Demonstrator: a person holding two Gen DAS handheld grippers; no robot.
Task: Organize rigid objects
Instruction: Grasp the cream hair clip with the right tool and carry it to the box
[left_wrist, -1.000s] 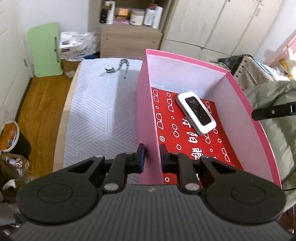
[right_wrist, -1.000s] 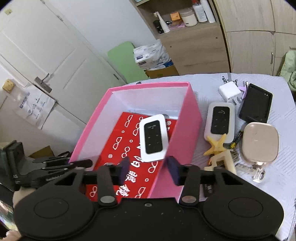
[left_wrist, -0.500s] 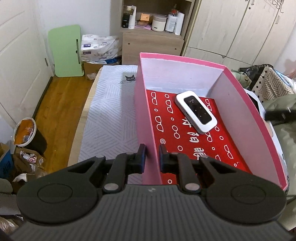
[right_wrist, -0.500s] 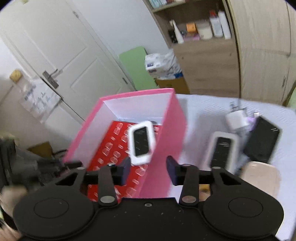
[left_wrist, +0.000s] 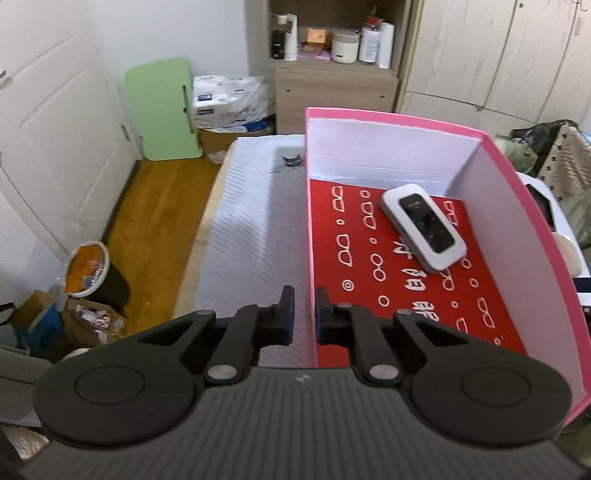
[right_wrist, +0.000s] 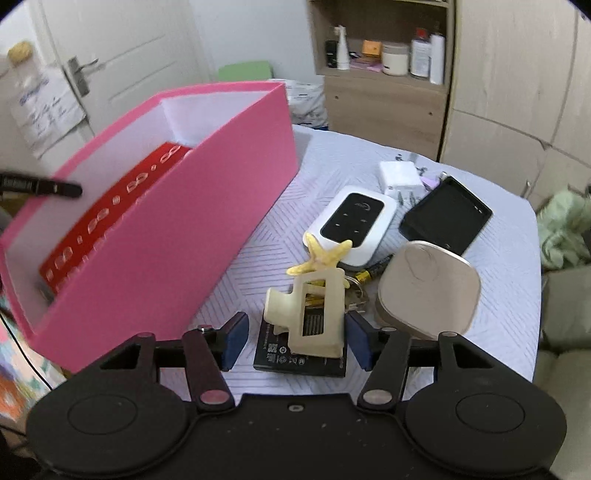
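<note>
My left gripper (left_wrist: 303, 317) is shut on the near left wall of the pink box (left_wrist: 517, 229). A white pocket router (left_wrist: 423, 225) lies inside on a red printed sheet (left_wrist: 354, 266). In the right wrist view the pink box (right_wrist: 184, 236) stands left of a cluster of small items. My right gripper (right_wrist: 297, 339) hangs low over them, jaws opening. A cream hair claw clip (right_wrist: 314, 317) sits between its fingers on a black battery (right_wrist: 291, 354), and the pads are not pressing it.
Beyond the clip lie a yellow starfish (right_wrist: 325, 254), a second white router (right_wrist: 351, 225), a beige compact (right_wrist: 428, 291), a black phone case (right_wrist: 447, 214) and a white charger (right_wrist: 400, 175). The table (right_wrist: 498, 332) has a quilted cloth. A cabinet (right_wrist: 384, 107) stands behind.
My right gripper has swung from above the box to the right and down over the pile, and its jaws have widened. The left gripper stays clamped on the box wall.
</note>
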